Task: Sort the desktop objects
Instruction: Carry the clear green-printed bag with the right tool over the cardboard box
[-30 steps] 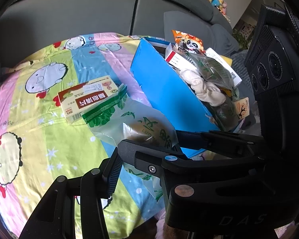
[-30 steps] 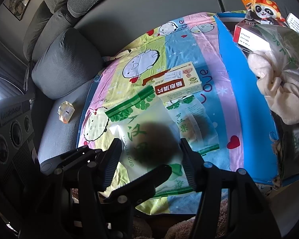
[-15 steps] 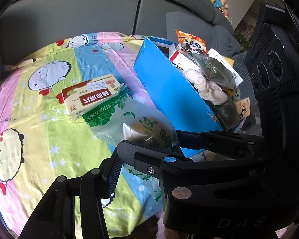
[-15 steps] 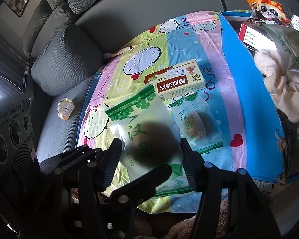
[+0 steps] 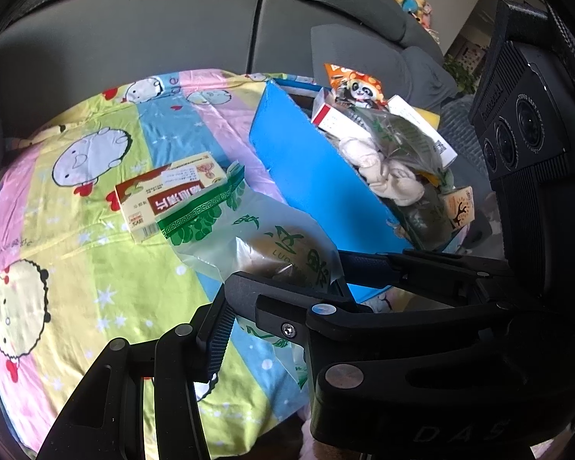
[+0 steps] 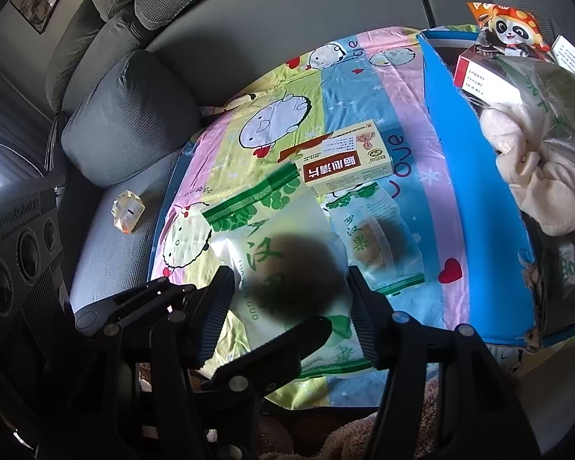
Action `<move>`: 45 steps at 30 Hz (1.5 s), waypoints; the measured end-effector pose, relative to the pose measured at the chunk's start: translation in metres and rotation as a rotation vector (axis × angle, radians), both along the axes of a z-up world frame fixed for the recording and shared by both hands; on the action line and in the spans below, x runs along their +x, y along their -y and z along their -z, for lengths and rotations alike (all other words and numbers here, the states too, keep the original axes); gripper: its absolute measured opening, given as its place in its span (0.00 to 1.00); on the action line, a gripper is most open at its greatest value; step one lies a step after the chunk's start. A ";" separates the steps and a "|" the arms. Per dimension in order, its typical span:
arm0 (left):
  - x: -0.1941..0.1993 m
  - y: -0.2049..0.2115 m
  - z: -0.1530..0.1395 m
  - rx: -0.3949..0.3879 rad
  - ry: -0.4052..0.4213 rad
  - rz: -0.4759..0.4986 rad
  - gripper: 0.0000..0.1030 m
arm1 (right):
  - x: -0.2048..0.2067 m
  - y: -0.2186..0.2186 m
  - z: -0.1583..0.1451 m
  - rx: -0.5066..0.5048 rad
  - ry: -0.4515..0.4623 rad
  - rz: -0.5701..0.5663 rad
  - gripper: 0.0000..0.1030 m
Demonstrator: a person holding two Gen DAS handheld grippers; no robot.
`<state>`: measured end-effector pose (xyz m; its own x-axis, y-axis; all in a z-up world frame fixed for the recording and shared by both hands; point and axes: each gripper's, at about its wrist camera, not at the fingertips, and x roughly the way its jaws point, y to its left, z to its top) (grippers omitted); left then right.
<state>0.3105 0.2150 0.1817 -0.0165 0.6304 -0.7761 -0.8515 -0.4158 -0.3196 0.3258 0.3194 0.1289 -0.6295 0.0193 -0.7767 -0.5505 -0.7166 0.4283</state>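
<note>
**Soft fruit pouch between the right fingers, box nearly full**

The right gripper (image 6: 287,303) hangs low over the cartoon-print cloth (image 6: 249,153) with its jaws spread wide, one either side of the large clear pouch (image 6: 280,268) printed in green; the pads stand apart from the film and grip nothing. The pouch lies flat near the front edge of the cloth, a dark round fruit showing through its middle. It looks light, and the film is likely slick and crinkly, so a pinch on the loose plastic alone could slide off. The better hold, I judge, is across the bulge of the fruit or at the stiffer green-banded end; the shell may be brittle, so a gentle squeeze suits it.

A smaller pouch (image 6: 375,237) of the same kind lies just beside it, and a medicine carton (image 6: 345,165) rests partly on both pouches' far ends. The carton is stiff and square, easy to take by its long sides.

The left gripper (image 5: 276,306) is also spread and empty; the right gripper's body crosses in front of it.

The blue box (image 5: 310,168) stands at the right of the cloth, already heaped: a cream cloth bundle (image 5: 383,168), a panda-print packet (image 5: 358,88), a red-and-white carton (image 5: 337,119), more clear bags. Little room remains on top
</note>
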 end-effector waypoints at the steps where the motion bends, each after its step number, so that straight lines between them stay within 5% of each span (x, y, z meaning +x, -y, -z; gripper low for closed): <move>1: 0.000 -0.003 -0.004 0.007 -0.003 0.008 0.49 | 0.001 -0.001 -0.003 0.005 -0.001 0.002 0.58; 12: 0.006 -0.074 -0.075 0.116 -0.077 0.096 0.49 | 0.024 -0.059 -0.075 0.118 -0.054 0.087 0.58; 19: 0.015 -0.131 -0.096 0.149 -0.071 0.169 0.49 | 0.050 -0.106 -0.106 0.180 -0.028 0.159 0.58; 33: 0.019 -0.220 -0.085 0.117 0.001 0.254 0.49 | 0.072 -0.185 -0.102 0.165 0.048 0.252 0.58; 45: 0.013 -0.242 -0.066 0.072 0.040 0.261 0.49 | 0.071 -0.212 -0.081 0.116 0.063 0.274 0.59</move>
